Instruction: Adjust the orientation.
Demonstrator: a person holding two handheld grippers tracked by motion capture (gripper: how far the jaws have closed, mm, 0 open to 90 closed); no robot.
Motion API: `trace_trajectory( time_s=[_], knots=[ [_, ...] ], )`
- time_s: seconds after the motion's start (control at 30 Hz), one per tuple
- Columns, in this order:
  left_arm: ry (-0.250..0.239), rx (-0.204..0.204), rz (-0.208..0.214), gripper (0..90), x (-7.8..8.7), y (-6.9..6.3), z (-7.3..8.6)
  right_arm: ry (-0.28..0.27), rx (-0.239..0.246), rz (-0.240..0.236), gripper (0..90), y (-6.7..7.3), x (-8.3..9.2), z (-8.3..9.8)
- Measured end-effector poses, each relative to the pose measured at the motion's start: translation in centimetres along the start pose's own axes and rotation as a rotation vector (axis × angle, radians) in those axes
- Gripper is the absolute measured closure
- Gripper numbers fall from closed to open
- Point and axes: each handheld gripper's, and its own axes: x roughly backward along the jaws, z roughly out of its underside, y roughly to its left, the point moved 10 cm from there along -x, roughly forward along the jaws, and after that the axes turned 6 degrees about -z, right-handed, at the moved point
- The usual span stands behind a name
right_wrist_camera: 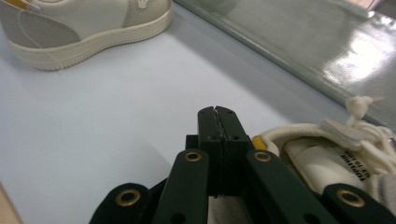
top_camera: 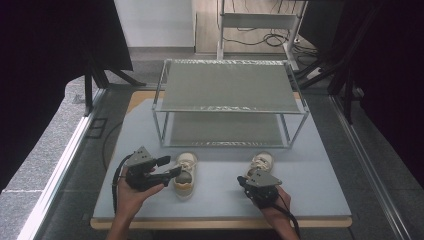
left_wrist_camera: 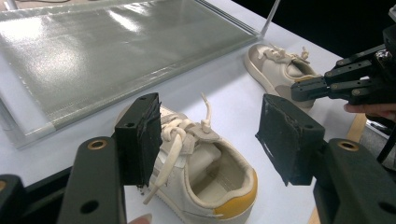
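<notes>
Two pale sneakers lie on the worktop (top_camera: 310,175) in front of a two-level metal rack (top_camera: 230,100), and the work in hand looks like getting them up onto it. The left gripper (top_camera: 167,167) has its jaws spread wide on either side of the left sneaker (top_camera: 184,175), nothing pinched yet; in the left gripper view the pads straddle the laced upper of that shoe (left_wrist_camera: 201,172), one pad close against the laces, the other standing off past the heel opening. To do this well, I'd say the jaws should sink lower and bite the firm side wall or heel collar rather than the loose laces, which would slip or tangle.

The right gripper (top_camera: 250,181) has its jaws pressed fully together on nothing, tips just beside the right sneaker (top_camera: 262,162); the right gripper view shows that shoe's tongue and laces (right_wrist_camera: 336,158) right by the closed tips. It has to open before it can take anything.

Both rack shelves, the top (top_camera: 230,87) and the lower one (top_camera: 225,127), hold nothing so far. Each shoe's opening looks bare inside, as far as I can see.
</notes>
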Motion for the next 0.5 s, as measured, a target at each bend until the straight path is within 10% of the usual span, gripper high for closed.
trace_trajectory(
  time_s=[0.5],
  knots=[
    [0.003, -0.004, 0.002, 38.8, 0.0, 0.1, 0.1, 0.003, -0.023, -0.021, 89.8, -0.2, 1.1, 0.8]
  ],
)
